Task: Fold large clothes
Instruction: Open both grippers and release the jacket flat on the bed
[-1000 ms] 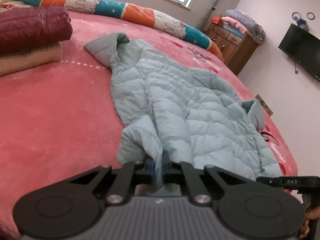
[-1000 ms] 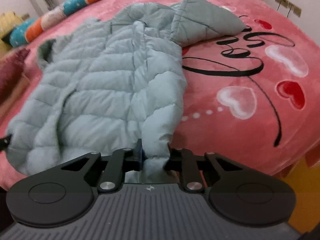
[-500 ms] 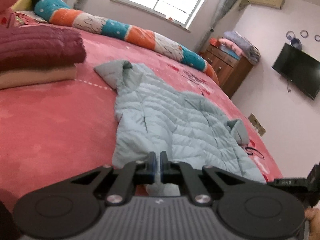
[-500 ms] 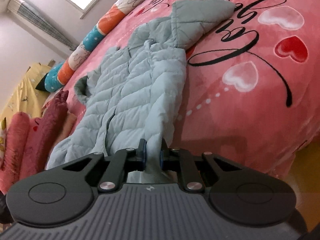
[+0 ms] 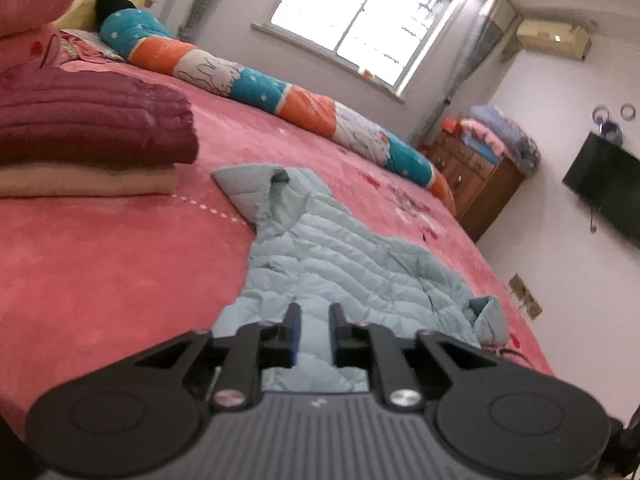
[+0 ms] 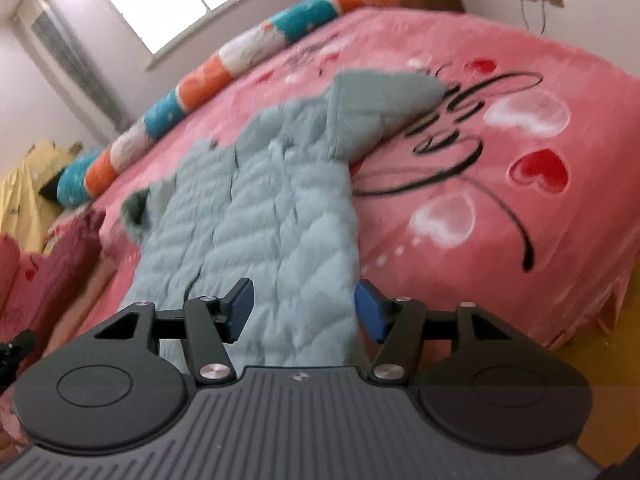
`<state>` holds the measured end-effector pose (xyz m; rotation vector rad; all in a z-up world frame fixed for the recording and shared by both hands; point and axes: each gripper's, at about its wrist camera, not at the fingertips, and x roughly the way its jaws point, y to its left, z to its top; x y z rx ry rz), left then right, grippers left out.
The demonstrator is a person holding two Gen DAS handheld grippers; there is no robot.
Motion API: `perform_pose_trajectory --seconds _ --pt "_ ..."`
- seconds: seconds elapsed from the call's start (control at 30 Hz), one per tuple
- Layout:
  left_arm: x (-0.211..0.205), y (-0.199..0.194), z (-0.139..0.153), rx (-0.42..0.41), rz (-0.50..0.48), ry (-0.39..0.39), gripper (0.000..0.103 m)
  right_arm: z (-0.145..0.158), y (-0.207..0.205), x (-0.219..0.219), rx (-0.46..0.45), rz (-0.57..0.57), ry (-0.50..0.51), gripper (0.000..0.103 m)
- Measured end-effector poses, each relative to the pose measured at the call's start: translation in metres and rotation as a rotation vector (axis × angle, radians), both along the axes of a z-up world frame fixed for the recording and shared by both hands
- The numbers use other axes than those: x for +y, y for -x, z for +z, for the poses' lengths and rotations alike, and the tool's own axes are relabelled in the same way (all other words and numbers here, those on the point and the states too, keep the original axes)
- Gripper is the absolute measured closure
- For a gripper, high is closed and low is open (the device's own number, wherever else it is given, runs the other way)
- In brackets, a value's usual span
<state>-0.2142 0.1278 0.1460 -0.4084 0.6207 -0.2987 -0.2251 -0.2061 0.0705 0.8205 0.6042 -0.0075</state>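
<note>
A light blue quilted puffer coat [image 5: 340, 264] lies spread out lengthwise on the pink bed, hood at the far end; it also shows in the right wrist view [image 6: 272, 216]. My left gripper [image 5: 314, 322] is open by a narrow gap over the coat's near hem, holding nothing. My right gripper [image 6: 304, 304] is wide open over the hem at the other side, with the fabric lying between its blue pads [image 6: 370, 312] but not clamped. One sleeve [image 6: 376, 100] sticks out to the right.
A pink bedspread [image 5: 100, 264] with heart prints [image 6: 540, 168] covers the bed. Folded maroon and tan blankets [image 5: 88, 136] are stacked at the left. A long striped bolster [image 5: 280, 92] lies along the far edge. A wooden dresser [image 5: 476, 184] and a wall TV [image 5: 604, 192] stand beyond.
Both grippers were shut on the coat's hem and pulled it toward me. Now both have opened and let the hem go; the coat lies flatter and straighter.
</note>
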Motion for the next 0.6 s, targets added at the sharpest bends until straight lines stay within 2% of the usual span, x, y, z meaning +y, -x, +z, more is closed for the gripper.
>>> perform_pose_trajectory --seconds 0.03,0.1,0.17,0.23,0.3,0.37,0.43,0.5,0.6 --pt "-0.006 -0.003 0.002 0.000 -0.012 -0.021 0.077 0.001 -0.002 -0.002 0.000 -0.035 -0.001 0.031" --pt "-0.020 -0.011 0.007 -0.016 -0.050 -0.051 0.070 0.007 -0.004 -0.009 -0.026 -0.094 -0.016 0.027" --pt "-0.035 -0.020 0.012 -0.022 -0.090 -0.076 0.058 0.014 -0.009 -0.017 -0.057 -0.139 -0.026 0.001" --pt "-0.050 -0.031 0.015 -0.024 -0.119 -0.086 0.055 0.024 -0.020 -0.024 -0.086 -0.177 -0.013 0.001" --pt "-0.066 -0.043 0.016 -0.029 -0.140 -0.086 0.050 0.034 -0.037 -0.028 -0.107 -0.192 0.041 0.002" --pt "-0.083 -0.056 0.015 -0.027 -0.164 -0.101 0.044 0.040 -0.056 -0.028 -0.104 -0.225 0.106 0.002" --pt "-0.100 -0.069 0.014 -0.036 -0.193 -0.108 0.042 0.043 -0.078 -0.031 -0.106 -0.242 0.119 0.002" --pt "-0.117 -0.081 0.010 -0.046 -0.208 -0.142 0.035 0.044 -0.098 -0.035 -0.113 -0.252 0.125 0.001" --pt "-0.147 -0.105 -0.003 -0.062 -0.238 -0.220 0.034 0.044 -0.135 -0.035 -0.117 -0.247 0.195 0.000"
